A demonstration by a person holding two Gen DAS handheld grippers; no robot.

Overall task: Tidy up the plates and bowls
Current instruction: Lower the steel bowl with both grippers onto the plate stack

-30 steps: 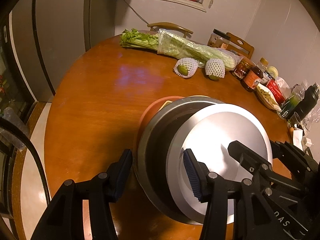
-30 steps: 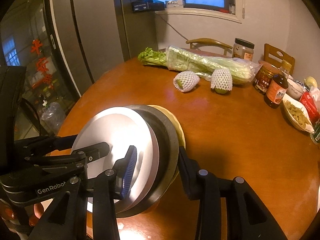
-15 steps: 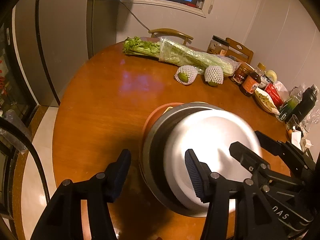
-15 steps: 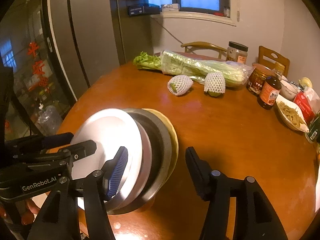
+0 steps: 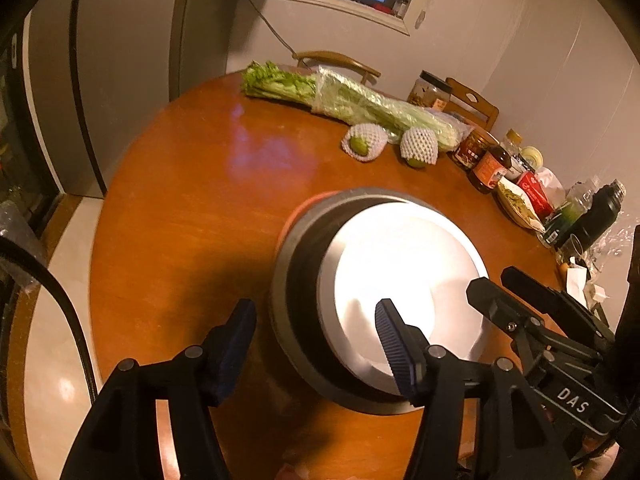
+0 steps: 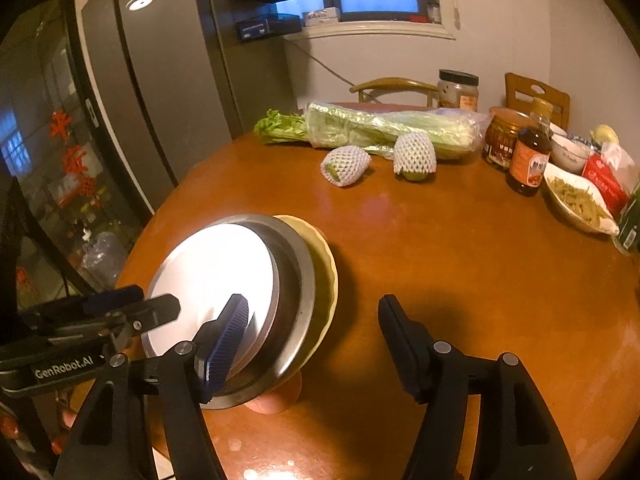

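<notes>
Stack of plates and bowls (image 5: 384, 292) sat on the round wooden table (image 5: 192, 208), toward its near edge, w/ a white plate (image 6: 212, 280) on top, a dark metal bowl (image 6: 296, 280) under it, a yellowish plate (image 6: 326, 272) below that, and an orange-red rim (image 5: 304, 208) showing at the bottom on the far-left side.

Left gripper (image 5: 316, 340) was spread wide, holding nothing: its left finger (image 5: 236, 340) hung over bare table just beside the stack, its right finger (image 5: 394, 344) over the white plate. Contact w/ the plate couldn't be told.

Right gripper (image 6: 316, 332) was also wide apart and empty. Its left finger (image 6: 226, 340) lay over the white plate's near rim, its right finger (image 6: 404, 344) over bare table, apart from the stack.

Each gripper's body showed in the other's view, both at the stack's near side.

Along the far edge lay a bag of celery (image 6: 380, 128) and, just in front of it, 2 green fruits in white foam nets (image 6: 346, 166) (image 6: 414, 156). Toward the right edge stood jars & a sauce bottle (image 6: 528, 160), a white dish of food (image 6: 576, 204), a red packet (image 6: 604, 184) and a dark flask (image 5: 596, 216). Wooden chairs (image 6: 536, 98) stood behind the table, under a window.
</notes>
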